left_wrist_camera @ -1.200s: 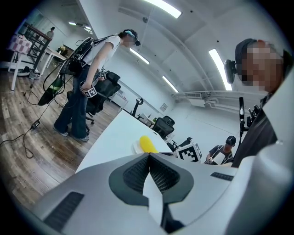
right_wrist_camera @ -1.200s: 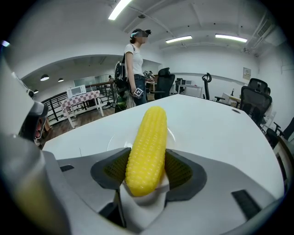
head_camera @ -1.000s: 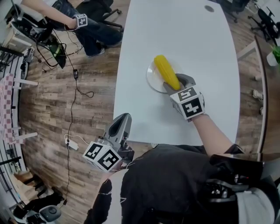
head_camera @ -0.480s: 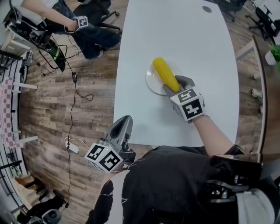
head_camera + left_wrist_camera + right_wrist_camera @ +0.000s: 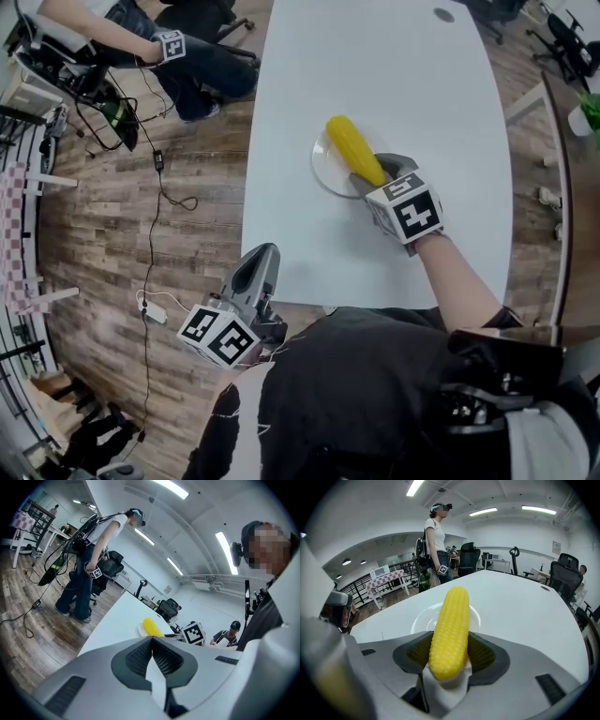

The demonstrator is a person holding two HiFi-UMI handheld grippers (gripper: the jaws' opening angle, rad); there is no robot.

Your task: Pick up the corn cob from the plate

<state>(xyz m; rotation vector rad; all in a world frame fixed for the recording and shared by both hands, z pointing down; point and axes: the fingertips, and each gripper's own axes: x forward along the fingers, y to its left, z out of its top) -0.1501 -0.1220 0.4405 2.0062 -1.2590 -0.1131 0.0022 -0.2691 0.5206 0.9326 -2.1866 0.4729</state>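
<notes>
Gripping the corn cob (image 5: 352, 148) by its near end, the right gripper (image 5: 375, 173) has both jaws pressed against the kernels, one on each side. The rest of the cob sticks out ahead over the plate (image 5: 323, 169). The plate sits near the middle of the counter (image 5: 375, 56), a little toward the near edge. From these views I cannot tell whether the far tip of the cob rests on the plate or has just cleared it.

The left gripper (image 5: 255, 272) is closed with nothing between its jaws. It hangs off the near left corner of the counter, over the floor, well apart from the work.

The step in hand looks like the lift itself. Because the hold is at one end, the long free part will probably try to sag and twist in the jaws. It makes sense to hold a firm, even squeeze and raise the gripper straight up, not dragging sideways, so the tip does not catch the rim and shove the plate. Tipping the gripper slightly upward should help the cob stay level. The rounded, bumpy kernels may slip, so a slow start is wiser than a snatch.
</notes>
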